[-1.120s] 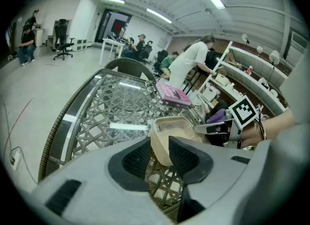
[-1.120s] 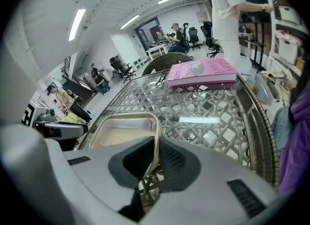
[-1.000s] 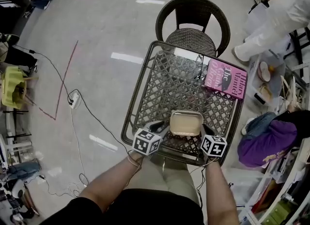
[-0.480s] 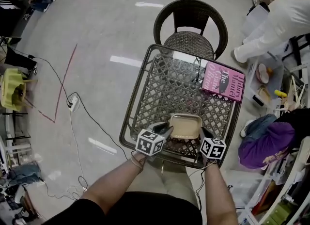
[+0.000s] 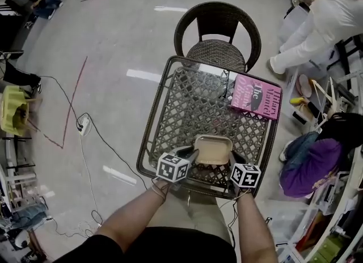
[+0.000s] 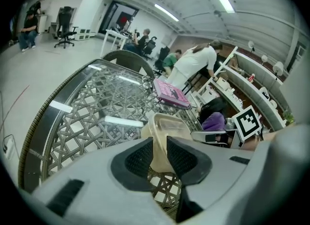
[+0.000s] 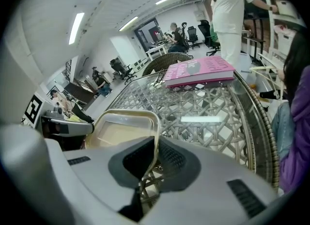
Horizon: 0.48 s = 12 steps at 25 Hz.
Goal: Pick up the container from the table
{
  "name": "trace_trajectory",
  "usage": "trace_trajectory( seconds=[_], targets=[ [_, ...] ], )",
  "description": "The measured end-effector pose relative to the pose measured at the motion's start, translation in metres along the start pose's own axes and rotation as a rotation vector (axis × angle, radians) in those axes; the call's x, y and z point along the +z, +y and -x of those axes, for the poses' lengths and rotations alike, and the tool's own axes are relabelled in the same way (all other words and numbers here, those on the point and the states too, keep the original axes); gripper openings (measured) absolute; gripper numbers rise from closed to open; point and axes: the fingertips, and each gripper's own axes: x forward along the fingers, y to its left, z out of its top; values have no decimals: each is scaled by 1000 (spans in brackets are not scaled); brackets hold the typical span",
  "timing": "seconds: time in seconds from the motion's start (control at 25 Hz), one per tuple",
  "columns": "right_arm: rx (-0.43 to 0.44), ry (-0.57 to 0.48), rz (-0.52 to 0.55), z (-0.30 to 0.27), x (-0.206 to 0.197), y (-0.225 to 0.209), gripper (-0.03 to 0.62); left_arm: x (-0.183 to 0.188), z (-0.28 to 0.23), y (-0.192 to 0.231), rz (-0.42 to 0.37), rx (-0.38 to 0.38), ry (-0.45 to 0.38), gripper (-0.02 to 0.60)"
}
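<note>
A tan rectangular plastic container (image 5: pixel 213 149) with a clear lid is held over the near edge of the wicker, glass-topped table (image 5: pixel 170 114). My left gripper (image 5: pixel 193 155) is shut on the container's left rim, and the container (image 6: pixel 162 134) fills the space between its jaws in the left gripper view. On the opposite side, my right gripper (image 5: pixel 231 158) is shut on the right rim, where the lid edge of the container (image 7: pixel 123 132) passes between its black pads.
A pink book (image 5: pixel 256 96) lies on the table's far right corner. Behind the table stands a wicker chair (image 5: pixel 218 38). A person in white (image 5: pixel 317 21) stands at the upper right; bags and clutter (image 5: pixel 309 165) crowd the right side. Cables and a power strip (image 5: pixel 84 124) lie on the floor left.
The container and both grippers have shifted slightly left and toward me along the table's near edge. The person in white has moved a little at the upper right.
</note>
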Motion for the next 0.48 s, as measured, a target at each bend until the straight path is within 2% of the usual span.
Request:
trace_trajectory(
  seconds=[0.12, 0.28, 0.48],
  targets=[
    [9, 1, -10, -2, -1, -3, 29, 0, -3, -2, 23, -17, -2, 78],
    [42, 8, -91, -1, -3, -3, 28, 3, -1, -3, 53, -20, -20, 63],
    [90, -38, -118, 16, 2, 10, 24, 3, 12, -6, 33, 9, -24, 40]
  ],
)
